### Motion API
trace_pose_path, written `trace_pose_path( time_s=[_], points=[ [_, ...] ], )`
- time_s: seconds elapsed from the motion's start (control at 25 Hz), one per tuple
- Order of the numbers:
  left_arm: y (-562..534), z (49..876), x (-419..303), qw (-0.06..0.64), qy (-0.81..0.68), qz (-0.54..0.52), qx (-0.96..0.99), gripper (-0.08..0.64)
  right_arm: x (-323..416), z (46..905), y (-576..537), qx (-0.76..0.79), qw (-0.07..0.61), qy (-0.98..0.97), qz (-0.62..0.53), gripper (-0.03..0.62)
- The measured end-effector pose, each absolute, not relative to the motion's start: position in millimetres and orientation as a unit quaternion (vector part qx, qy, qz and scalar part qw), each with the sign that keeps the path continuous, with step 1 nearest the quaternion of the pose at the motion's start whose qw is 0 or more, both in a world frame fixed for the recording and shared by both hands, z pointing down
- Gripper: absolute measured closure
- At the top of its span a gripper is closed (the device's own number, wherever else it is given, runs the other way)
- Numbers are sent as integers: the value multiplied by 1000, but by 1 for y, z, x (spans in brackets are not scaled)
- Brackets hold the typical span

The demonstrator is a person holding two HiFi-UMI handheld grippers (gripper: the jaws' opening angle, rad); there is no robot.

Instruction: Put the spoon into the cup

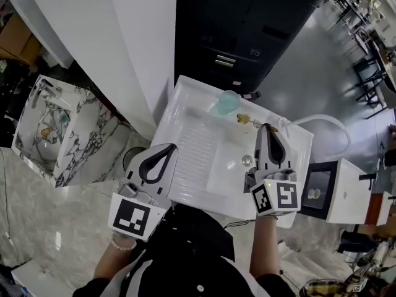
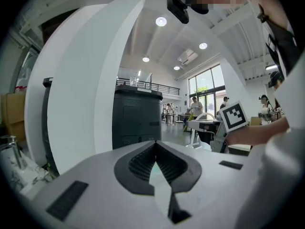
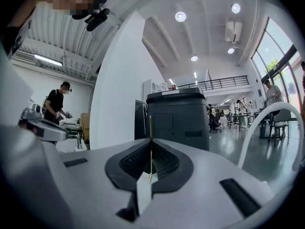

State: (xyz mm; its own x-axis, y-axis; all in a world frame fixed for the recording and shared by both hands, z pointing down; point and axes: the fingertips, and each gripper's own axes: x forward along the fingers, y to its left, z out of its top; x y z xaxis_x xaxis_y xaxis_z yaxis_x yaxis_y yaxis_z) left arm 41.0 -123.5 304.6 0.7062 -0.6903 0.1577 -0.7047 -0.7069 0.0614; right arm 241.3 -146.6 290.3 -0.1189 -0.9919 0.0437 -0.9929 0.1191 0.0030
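The right gripper (image 3: 150, 141) has its jaws closed on the spoon (image 3: 150, 128), a thin gold strip seen edge-on that runs between the pads and sticks up a little past their tips. In the head view this gripper (image 1: 266, 129) hangs over the far right part of the white sink (image 1: 185, 119), above the basin and its drain (image 1: 247, 160). The cup (image 1: 226, 102), pale teal and see-through, sits at the far edge of the sink, to the left of and beyond the right gripper's tip and apart from it, so the spoon is outside the cup. The left gripper (image 2: 156, 143) has its jaws together at the tips with nothing between them. From the head view it (image 1: 167, 148) is at the near left edge of the sink, beside the ribbed drainboard (image 1: 198, 147), well apart from the cup. A black cabinet (image 1: 247, 23) stands beyond the sink, a white pillar (image 1: 124, 42) is to its left, and a white hose (image 1: 328, 121) curves off the sink's right side.
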Motion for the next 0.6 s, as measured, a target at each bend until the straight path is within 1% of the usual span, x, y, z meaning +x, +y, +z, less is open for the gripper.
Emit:
trace_pose_path(
  time_s=[0.24, 0.6],
  points=[
    [-126, 305, 36, 60, -402, 61, 911, 558, 248, 300, -178, 656, 31, -754, 5, 584],
    [-128, 310, 32, 72, -427, 68, 899, 558, 256, 325, -217, 648, 39, -760, 25, 584]
  ],
)
